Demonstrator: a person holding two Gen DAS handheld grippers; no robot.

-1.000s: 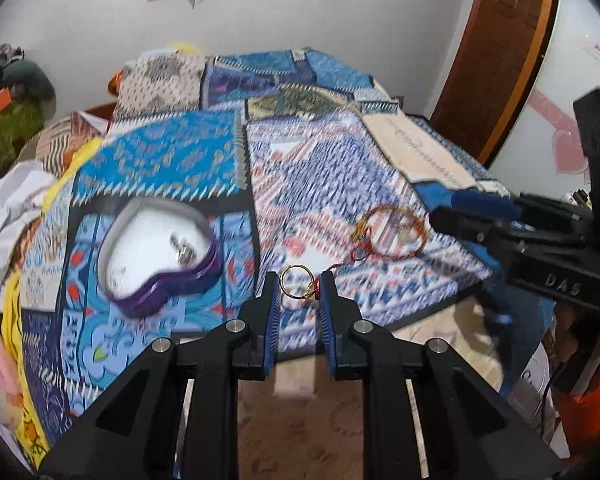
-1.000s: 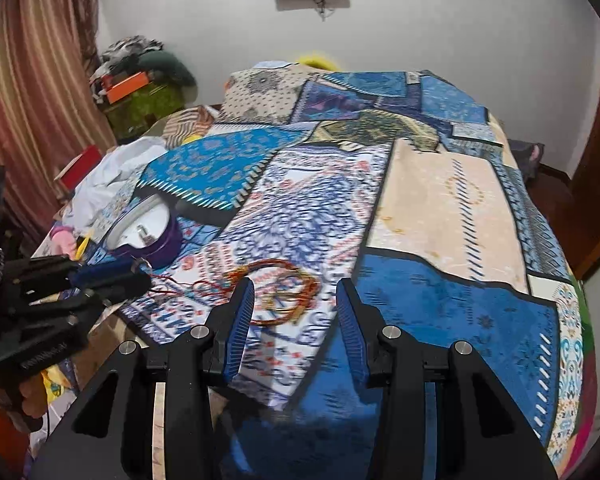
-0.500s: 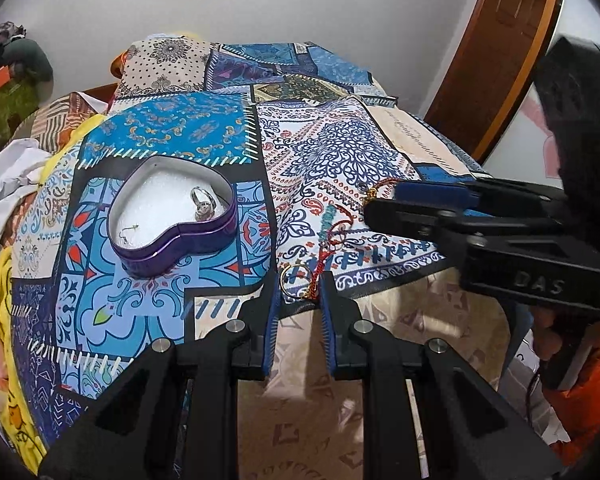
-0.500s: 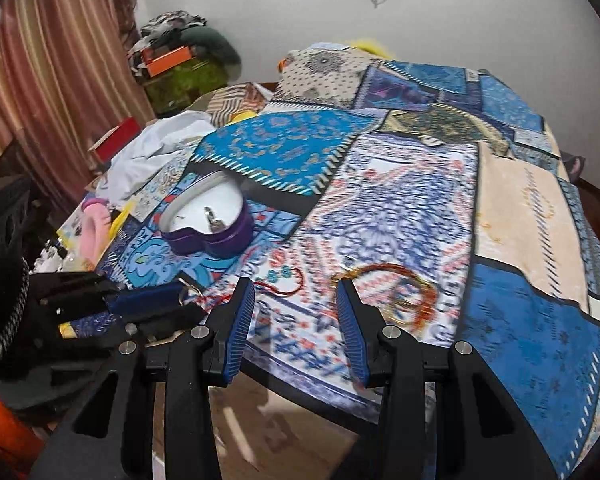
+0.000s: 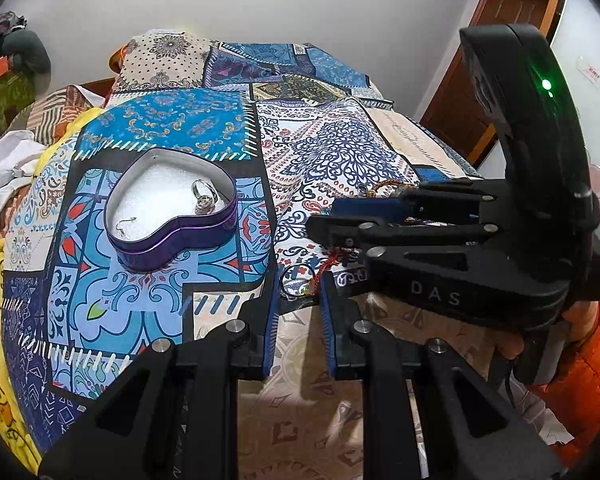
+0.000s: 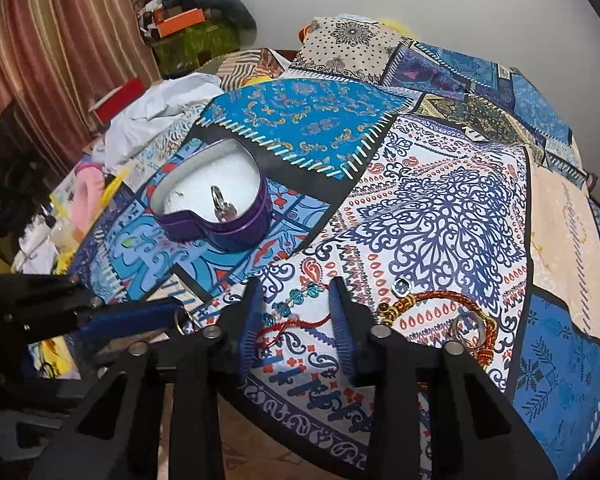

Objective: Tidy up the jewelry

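Note:
A purple heart-shaped tin (image 5: 171,216) with white lining holds a silver ring (image 5: 204,196) and a small hook earring (image 5: 127,222); it also shows in the right wrist view (image 6: 215,208). My left gripper (image 5: 297,284) is open around a gold ring (image 5: 295,276) tied to a red cord at the bedspread's near edge. My right gripper (image 6: 293,308) is open over that red cord with teal beads (image 6: 300,300). A red-and-gold bracelet (image 6: 440,312), a silver ring (image 6: 466,322) and a small square ring (image 6: 402,286) lie to its right.
The patchwork bedspread (image 5: 332,152) covers the bed. White clothes (image 6: 159,116) and clutter lie at its left side. A striped curtain (image 6: 39,60) hangs at the left, a wooden door (image 5: 512,32) stands at the right. Patterned floor (image 5: 300,400) lies below the bed edge.
Both grippers have moved closer to the near bed edge. The right gripper has swung left and now straddles the beaded red cord; the gold ring stays between the left fingers.

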